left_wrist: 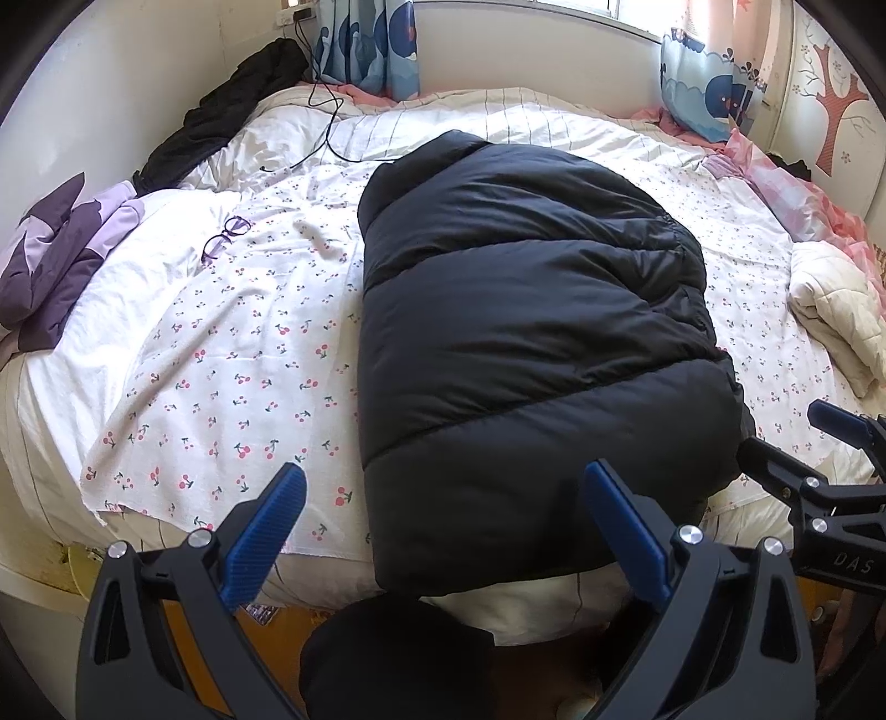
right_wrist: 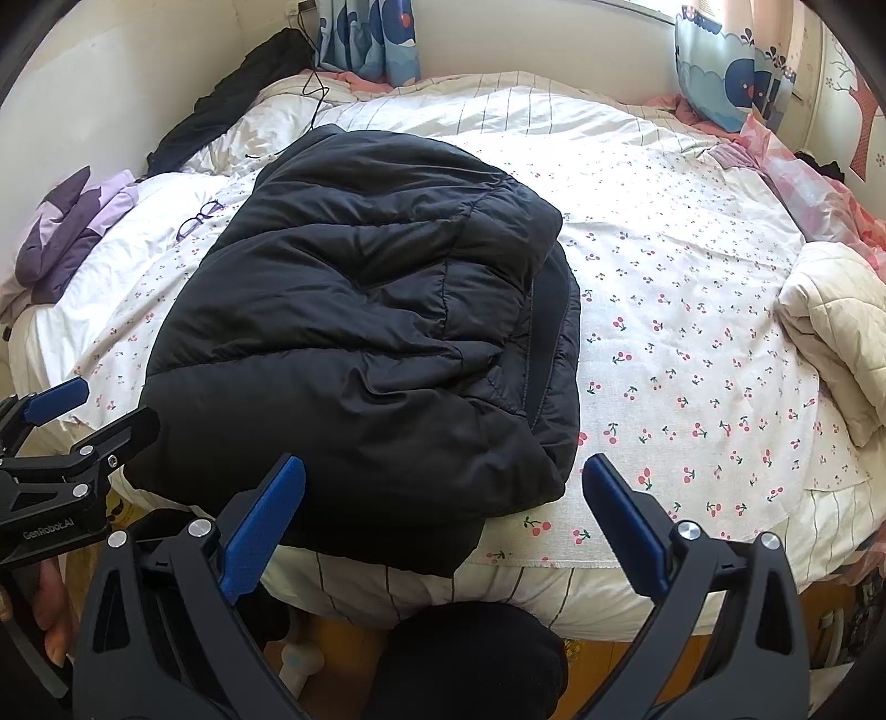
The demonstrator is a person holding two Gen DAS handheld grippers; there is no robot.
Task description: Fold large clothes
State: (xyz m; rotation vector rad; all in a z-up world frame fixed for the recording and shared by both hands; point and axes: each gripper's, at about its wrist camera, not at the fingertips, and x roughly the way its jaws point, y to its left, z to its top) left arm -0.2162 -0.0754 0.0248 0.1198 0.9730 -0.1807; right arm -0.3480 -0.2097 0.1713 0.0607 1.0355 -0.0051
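Here the black puffer jacket lies folded into a thick, roughly oblong bundle on the cherry-print sheet that covers the near part of the bed. Its near end hangs a little past the mattress edge, and one padded layer is doubled over the top, leaving a rounded fold along its right side in the right wrist view.

The left gripper hovers just in front of the jacket's near end, its jaws spread wide with nothing between the blue pads. The right gripper hangs over the jacket's near right corner, jaws likewise wide apart and holding nothing. Each gripper shows at the edge of the other's view, close beside the jacket's lower corners.

On the sheet to the jacket's left lie a pair of glasses, and beyond them a purple garment sits at the bed's left edge. A dark garment rests against the far left wall, with a thin black cable trailing over the striped bedding. A cream quilted blanket is bunched at the right side, and blue cartoon curtains hang behind the bed.
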